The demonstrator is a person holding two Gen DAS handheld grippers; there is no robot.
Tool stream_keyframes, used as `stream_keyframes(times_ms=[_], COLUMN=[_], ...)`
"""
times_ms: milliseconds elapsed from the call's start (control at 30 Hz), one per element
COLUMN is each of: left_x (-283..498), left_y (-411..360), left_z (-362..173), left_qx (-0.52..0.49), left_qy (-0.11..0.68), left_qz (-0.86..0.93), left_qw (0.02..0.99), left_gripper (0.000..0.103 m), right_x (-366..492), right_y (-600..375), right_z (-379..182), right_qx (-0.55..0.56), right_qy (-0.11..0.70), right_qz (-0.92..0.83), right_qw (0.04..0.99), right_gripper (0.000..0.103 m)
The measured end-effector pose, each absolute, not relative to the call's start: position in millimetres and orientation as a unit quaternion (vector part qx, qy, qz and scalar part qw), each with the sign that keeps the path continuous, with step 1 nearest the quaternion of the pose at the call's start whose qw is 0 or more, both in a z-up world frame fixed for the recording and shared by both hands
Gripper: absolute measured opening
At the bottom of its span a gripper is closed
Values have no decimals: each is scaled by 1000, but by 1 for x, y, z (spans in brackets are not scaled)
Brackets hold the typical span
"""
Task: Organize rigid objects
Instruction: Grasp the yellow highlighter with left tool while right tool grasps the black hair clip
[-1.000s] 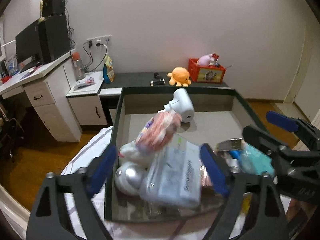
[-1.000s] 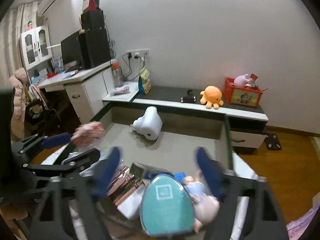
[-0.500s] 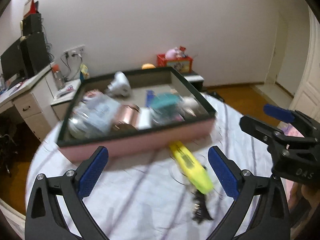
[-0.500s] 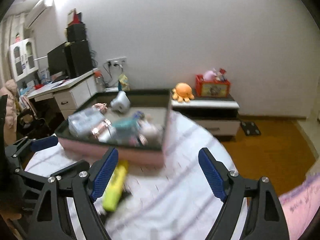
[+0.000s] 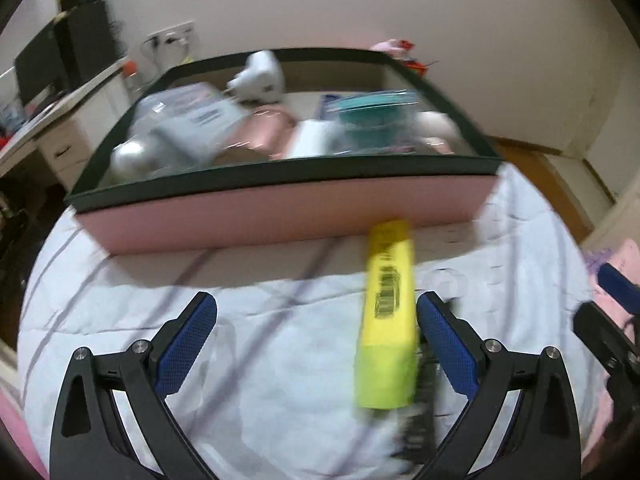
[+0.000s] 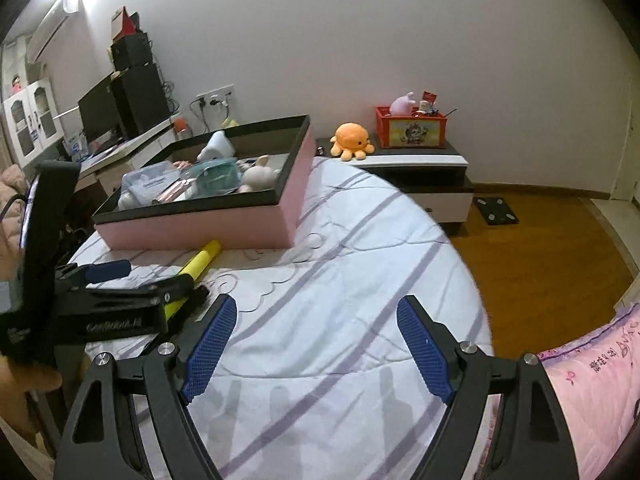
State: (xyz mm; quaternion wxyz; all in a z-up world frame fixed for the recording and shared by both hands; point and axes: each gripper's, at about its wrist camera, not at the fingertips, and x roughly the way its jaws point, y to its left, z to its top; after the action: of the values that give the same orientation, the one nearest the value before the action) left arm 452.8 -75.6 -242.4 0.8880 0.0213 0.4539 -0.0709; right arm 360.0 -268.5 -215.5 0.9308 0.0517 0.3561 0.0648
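Note:
A pink box with a dark rim (image 5: 280,216) (image 6: 224,224) sits on the striped bed, filled with several objects. A long yellow box (image 5: 388,312) (image 6: 196,264) lies on the bed in front of it, beside a dark object (image 5: 420,420). My left gripper (image 5: 316,344) is open low over the bed, the yellow box just inside its right finger (image 5: 448,352). It also shows in the right wrist view (image 6: 132,280). My right gripper (image 6: 316,348) is open and empty over bare bedding to the right.
A low cabinet (image 6: 420,164) holds an orange plush octopus (image 6: 352,140) and a red crate (image 6: 412,128). A desk with a monitor and speakers (image 6: 120,112) stands on the left. Wooden floor (image 6: 540,248) lies right of the bed. A pink quilt (image 6: 592,380) is at the lower right.
Both grippers have pulled back from over the box to low over the bed. The left gripper has come down around the yellow box.

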Motion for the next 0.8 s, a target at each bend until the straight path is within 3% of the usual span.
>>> stream_keyframes(times_ms=[233,333,400,467,567,800], left_x=[455,457,453,449,445,412], left_y=[-59,-67,-65,-61,-47,-12], left_z=[-251,-257,-253,-251,-249,-247], left_qx=[22,47,45,45,38,32], left_qy=[463,458,452,447,447,450], left_qz=[-61,-67,-77,-80,-78,-70], left_qw=[884,885,888,890,890,890], left_gripper=[101,90,65,47,26,26], right_x=[362,361,360,359,359,369], right_y=[-231,-221,-214,-208,-197,-160], right_z=[-224,-229,-230,-230,-231,-242], right_qx=[25,17,13,5,0,-16], right_qy=[378,386,391,393,402,430], right_qz=[100,103,107,105,108,116], right_qw=[920,917,914,913,909,895], right_gripper=[84,84,84,84,84,84])
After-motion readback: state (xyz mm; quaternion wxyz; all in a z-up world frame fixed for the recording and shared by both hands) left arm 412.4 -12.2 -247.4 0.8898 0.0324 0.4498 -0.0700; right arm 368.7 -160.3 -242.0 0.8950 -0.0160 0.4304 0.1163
